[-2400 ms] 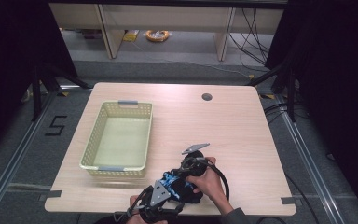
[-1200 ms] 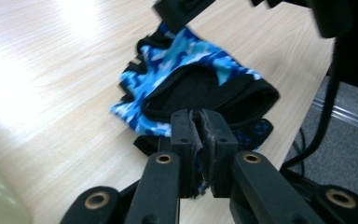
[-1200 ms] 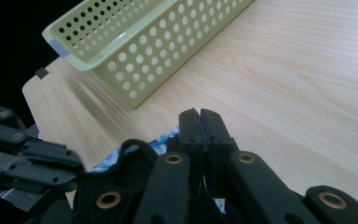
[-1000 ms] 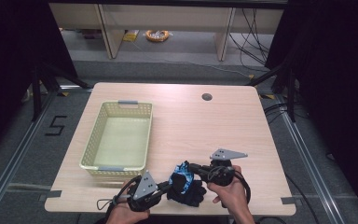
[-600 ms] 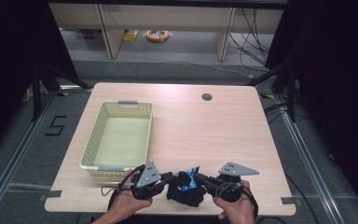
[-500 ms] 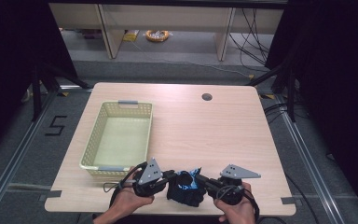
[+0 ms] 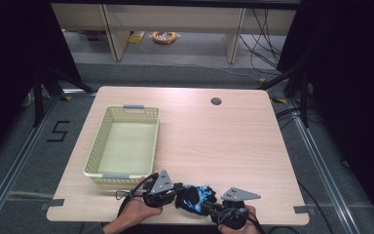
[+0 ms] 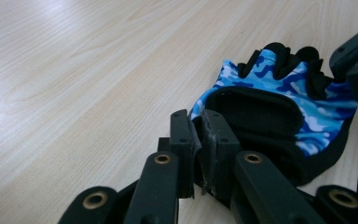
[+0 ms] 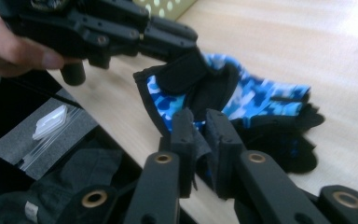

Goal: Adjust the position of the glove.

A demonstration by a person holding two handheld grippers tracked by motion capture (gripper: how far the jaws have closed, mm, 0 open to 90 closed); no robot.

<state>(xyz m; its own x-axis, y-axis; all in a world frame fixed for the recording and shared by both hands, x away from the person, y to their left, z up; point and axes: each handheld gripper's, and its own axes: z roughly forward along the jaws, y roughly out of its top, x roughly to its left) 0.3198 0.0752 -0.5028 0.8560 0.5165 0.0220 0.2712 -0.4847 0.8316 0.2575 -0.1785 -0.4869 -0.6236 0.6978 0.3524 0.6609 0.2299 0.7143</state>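
1. Beyond the left gripper (image 7: pixel 175 191), the yellow basket (image 7: pixel 124 144) sits on the table (image 7: pixel 224 141), close by.
2. Between both grippers lies the blue camo glove (image 7: pixel 198 197), lowered to the near edge since a second ago.
3. Left jaws pinch its cuff.
4. Right gripper (image 7: pixel 213 208) has just eased open slightly, fabric still between its jaws, so looks like they're spreading it flat.
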